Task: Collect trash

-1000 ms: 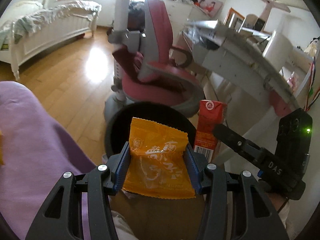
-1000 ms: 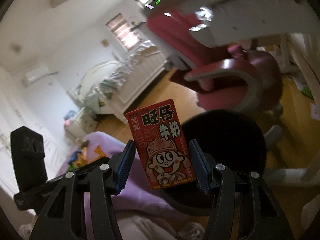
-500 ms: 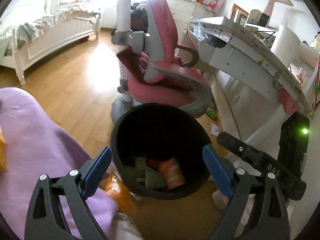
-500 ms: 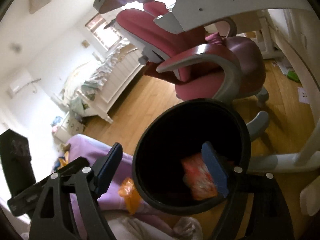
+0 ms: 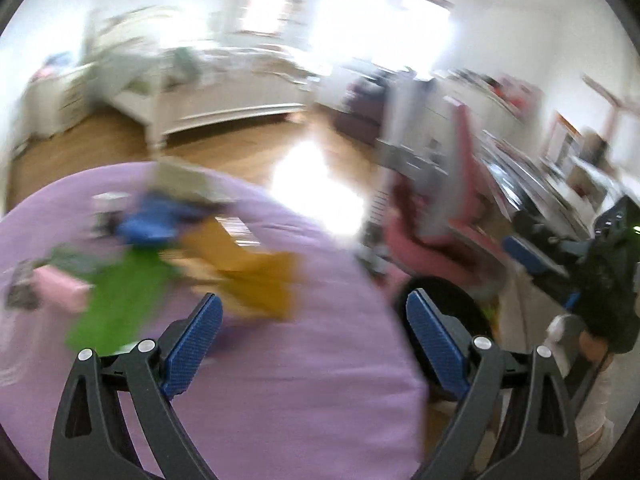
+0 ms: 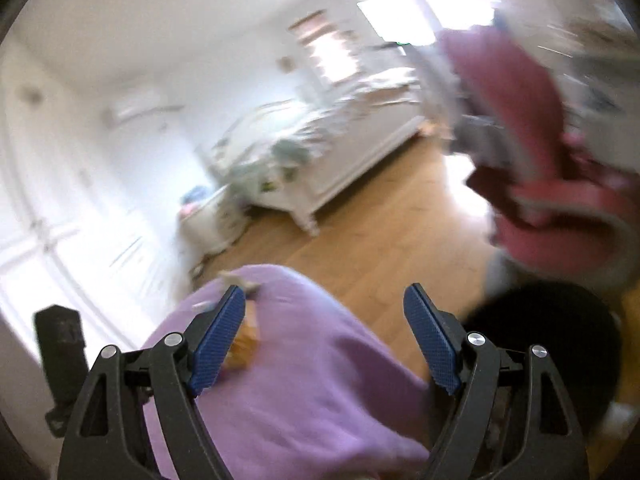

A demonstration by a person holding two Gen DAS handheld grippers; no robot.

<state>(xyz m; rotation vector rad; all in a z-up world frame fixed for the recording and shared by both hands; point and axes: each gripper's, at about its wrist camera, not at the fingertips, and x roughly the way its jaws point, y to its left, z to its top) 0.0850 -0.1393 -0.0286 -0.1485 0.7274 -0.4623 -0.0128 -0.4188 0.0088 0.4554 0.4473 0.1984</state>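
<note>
Left gripper [image 5: 314,334] and right gripper [image 6: 324,334] both gape wide, empty. Wrappers [image 5: 256,276] lie at eleven o'clock on the purple cover [image 5: 300,400]; the bin [image 6: 560,332] sits at three.

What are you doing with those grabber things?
Picking up trash. Both grippers, left and right, are open and empty, their jaws just having spread wide. They point at the purple cover, where blurry wrappers lie in a pile. The black bin sits on the floor beside it.

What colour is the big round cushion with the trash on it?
Purple. The cushion shows best in the left wrist view.
</note>
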